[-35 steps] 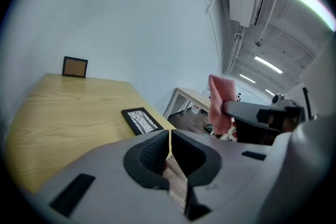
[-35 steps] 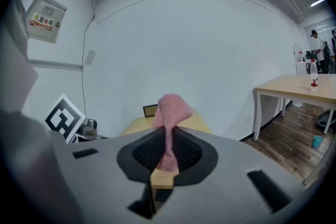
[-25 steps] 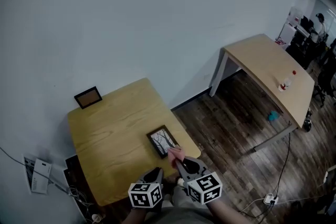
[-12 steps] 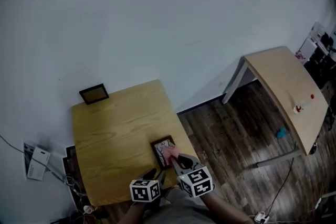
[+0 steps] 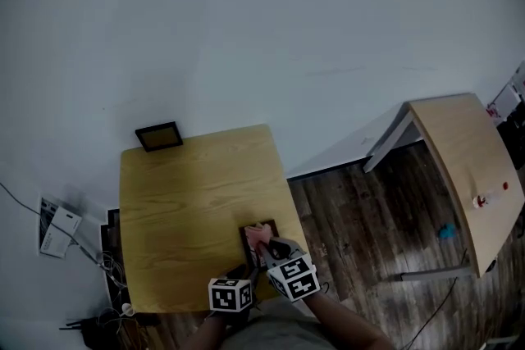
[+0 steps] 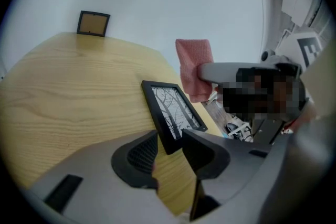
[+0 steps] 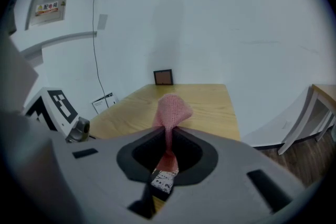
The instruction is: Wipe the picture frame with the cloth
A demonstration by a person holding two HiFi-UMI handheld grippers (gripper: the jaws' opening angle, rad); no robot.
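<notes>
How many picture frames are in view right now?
2. The flat frame lies near the table's near right corner. The upright frame stands against the wall at the table's far edge. No others show.

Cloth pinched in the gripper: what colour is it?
The cloth is pink, with a fine mesh weave; the right gripper view shows it best.

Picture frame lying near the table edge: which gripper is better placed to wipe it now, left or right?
Right, probably. The right gripper has its jaws shut on the pink cloth, which hangs over the picture frame. The left gripper has open jaws and no cloth.
</notes>
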